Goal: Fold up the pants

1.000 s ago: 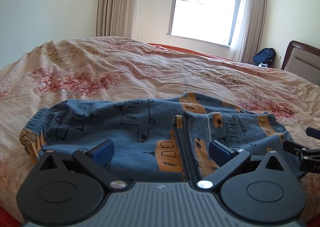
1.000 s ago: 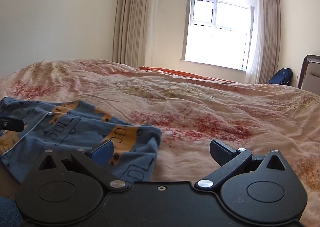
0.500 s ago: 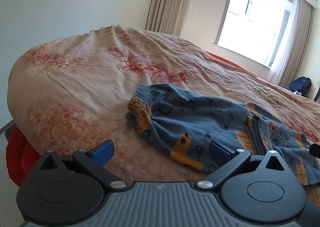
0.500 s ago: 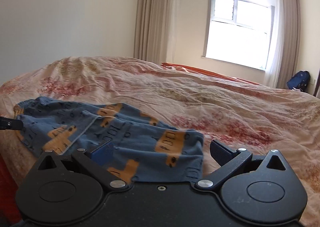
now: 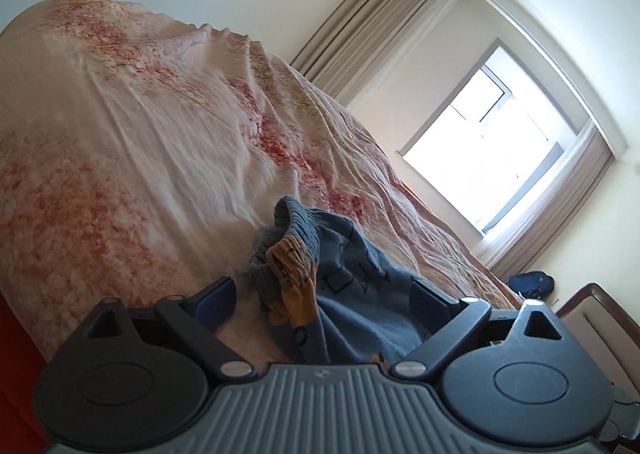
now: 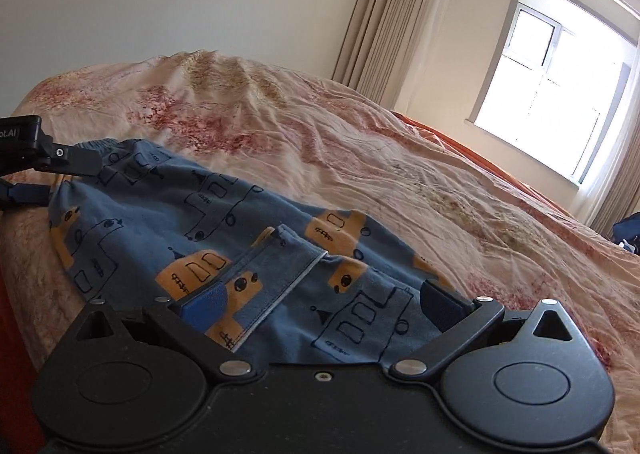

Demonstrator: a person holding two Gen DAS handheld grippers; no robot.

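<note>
Blue pants with orange vehicle prints lie folded lengthwise on the bed. In the left wrist view their gathered waistband bunches up between my open fingers. My left gripper is open, tilted, straddling the waistband end. It also shows at the left edge of the right wrist view, at the waistband. My right gripper is open, low over the leg end, with a folded hem flap between its fingers.
A pink and red floral bedspread covers the bed. The bed's near edge drops off at the left. A window and curtains stand behind. A headboard and a dark bag are at the far right.
Both grippers swung left along the pants. The left one moved to the waistband end and tilted. The right one moved from the bare bedspread onto the leg end. Both stayed open.
</note>
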